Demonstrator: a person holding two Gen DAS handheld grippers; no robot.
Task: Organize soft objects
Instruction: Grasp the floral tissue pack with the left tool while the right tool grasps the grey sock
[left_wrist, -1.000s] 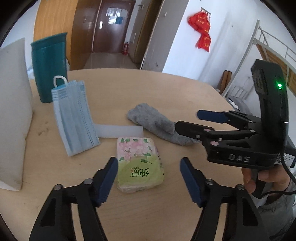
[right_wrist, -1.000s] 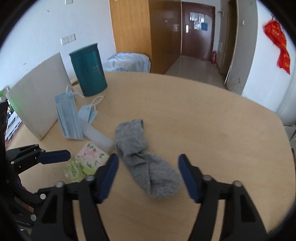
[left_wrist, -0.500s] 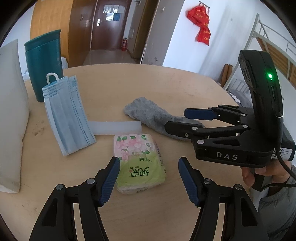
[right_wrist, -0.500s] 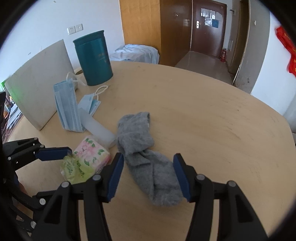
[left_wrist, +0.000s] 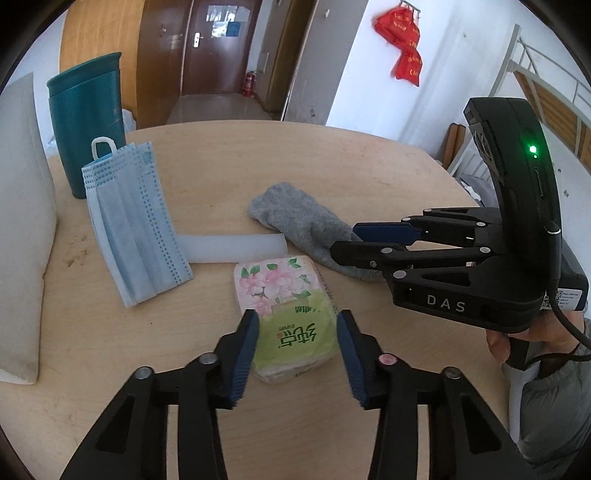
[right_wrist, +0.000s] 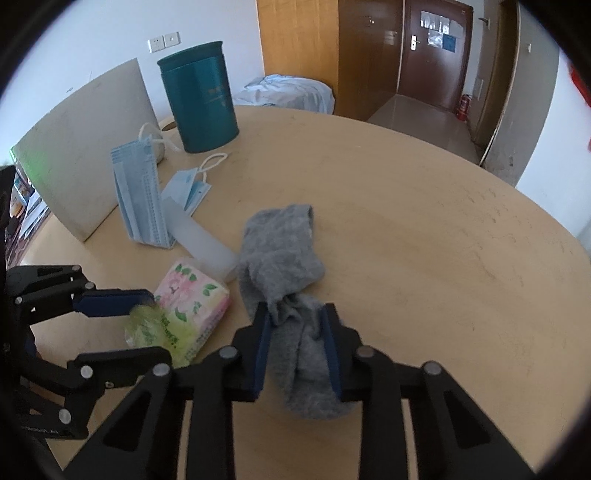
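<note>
Since the earlier frames both sets of jaws have just been closing. Left gripper (left_wrist: 295, 350) has drawn in on the tissue pack (left_wrist: 286, 317), right gripper (right_wrist: 295, 350) on the grey sock (right_wrist: 284, 266). Neither hand has shifted much over the table (right_wrist: 443, 258).

Left gripper: blue pads sit against the two long sides of the tissue pack at its near, green end. Wrapper looks slightly pinched. I read this as a grasp on the pack. Pack lies flat on the table, floral end pointing away from the tool, so its long axis runs along the fingers.

Right gripper: pads press the sock at its near half, fabric bunched and gathered between them. A grasp, I judge. The sock's long axis runs away from the tool toward the far table. Its free end lies spread, just beside a pale translucent strip (right_wrist: 207, 243).

Sock and pack lie side by side, pack on the left, sock on the right, each under its nearer hand, so no arms need cross.

Further off: a stack of blue masks (left_wrist: 136, 225) leaning upright, a teal canister (left_wrist: 88, 122) behind it, a grey board (right_wrist: 81, 162) standing at the left edge.

Likely next: lift both, though the sock's far end may trail.
</note>
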